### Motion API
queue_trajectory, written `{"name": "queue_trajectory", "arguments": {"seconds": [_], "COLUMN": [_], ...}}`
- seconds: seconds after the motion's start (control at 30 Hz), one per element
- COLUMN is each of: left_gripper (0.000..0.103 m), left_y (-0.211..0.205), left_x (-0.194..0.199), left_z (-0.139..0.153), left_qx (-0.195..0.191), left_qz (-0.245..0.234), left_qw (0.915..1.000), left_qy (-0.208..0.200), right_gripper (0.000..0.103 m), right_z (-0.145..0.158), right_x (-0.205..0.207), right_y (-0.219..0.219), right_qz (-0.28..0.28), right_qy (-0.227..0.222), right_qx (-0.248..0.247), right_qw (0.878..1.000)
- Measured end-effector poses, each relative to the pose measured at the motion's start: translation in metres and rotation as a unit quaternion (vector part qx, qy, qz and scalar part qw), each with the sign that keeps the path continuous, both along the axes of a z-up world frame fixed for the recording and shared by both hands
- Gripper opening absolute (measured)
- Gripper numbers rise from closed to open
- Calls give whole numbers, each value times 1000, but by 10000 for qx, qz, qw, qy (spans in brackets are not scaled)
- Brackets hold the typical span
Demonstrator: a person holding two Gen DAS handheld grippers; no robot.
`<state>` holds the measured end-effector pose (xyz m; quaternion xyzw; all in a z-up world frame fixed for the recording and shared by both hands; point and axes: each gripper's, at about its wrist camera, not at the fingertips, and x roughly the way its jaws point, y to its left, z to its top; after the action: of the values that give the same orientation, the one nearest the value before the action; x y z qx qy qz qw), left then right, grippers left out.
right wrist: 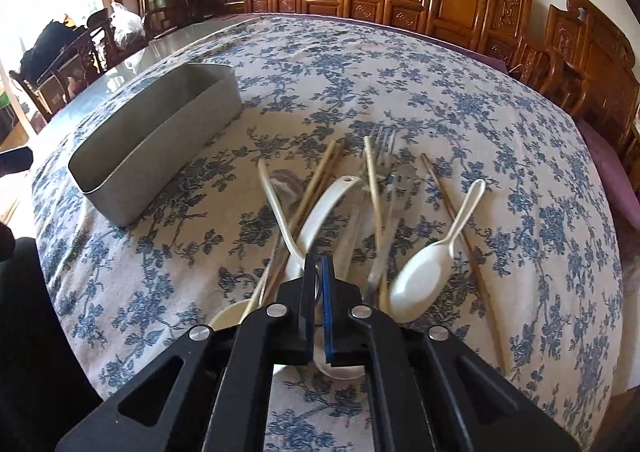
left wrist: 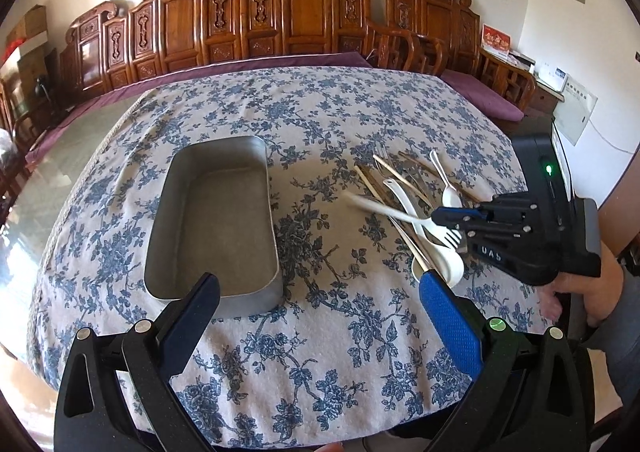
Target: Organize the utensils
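Utensils (left wrist: 416,192) lie in a crossed heap on the flowered cloth (left wrist: 320,112) at the right of the left-wrist frame, so tangled that we cannot count them. The right claw (left wrist: 442,214), clenched, is grasping a white fork (left wrist: 400,214) near its tines. The handle juts left, and its far end is blurred.

In the right-wrist view that same claw (right wrist: 319,262) fills the bottom centre. Only the fork's handle (right wrist: 276,208) curves out from between its pads, and the tines are hidden under the black frame. Around it we make out a white spoon (right wrist: 420,284), a metal fork (right wrist: 382,140) and chopsticks (right wrist: 320,172). A cream bowl at the lower left is half covered.

The left claw (left wrist: 318,280) hangs released at the bottom of its own frame. Its left finger overlaps the near corner of the metal tin (left wrist: 212,220) and its blue pad cuts off a spoon bowl. The tin stands left of centre, well apart from the heap, with bare cloth between them.

The desk's near edge is lost behind the claws, while its far edge runs below the carved wooden bench (left wrist: 304,12). A hand (left wrist: 592,284) shows at the right margin.
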<state>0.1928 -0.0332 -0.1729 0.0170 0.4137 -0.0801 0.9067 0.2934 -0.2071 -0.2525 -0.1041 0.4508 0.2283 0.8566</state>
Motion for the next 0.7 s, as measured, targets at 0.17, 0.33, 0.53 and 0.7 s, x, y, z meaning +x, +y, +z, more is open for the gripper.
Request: {"name": "queue_trajectory", "arguments": {"seconds": [0.17, 0.33, 0.53, 0.7], "left_gripper": [97, 97, 95, 80], "left_y": [-5, -17, -28, -45], "left_x": [-2, 5, 27, 40], "left_z": [-1, -4, -14, -23], "left_qx": [36, 159, -28, -67], "left_qz": [-29, -116, -127, -239], "left_qw": [10000, 9998, 9993, 9983], "left_qy": [18, 102, 364, 526], "right_gripper": [3, 3, 3, 3], "right_z": [6, 14, 27, 26], "right_x": [0, -4, -10, -16], "right_y": [-7, -23, -60, -84], "right_qz": [-49, -283, -749, -1013], "right_qy": [-48, -60, -243, -266], "right_qx": [146, 331, 570, 672], "right_qw": [9999, 9990, 9953, 9922]}}
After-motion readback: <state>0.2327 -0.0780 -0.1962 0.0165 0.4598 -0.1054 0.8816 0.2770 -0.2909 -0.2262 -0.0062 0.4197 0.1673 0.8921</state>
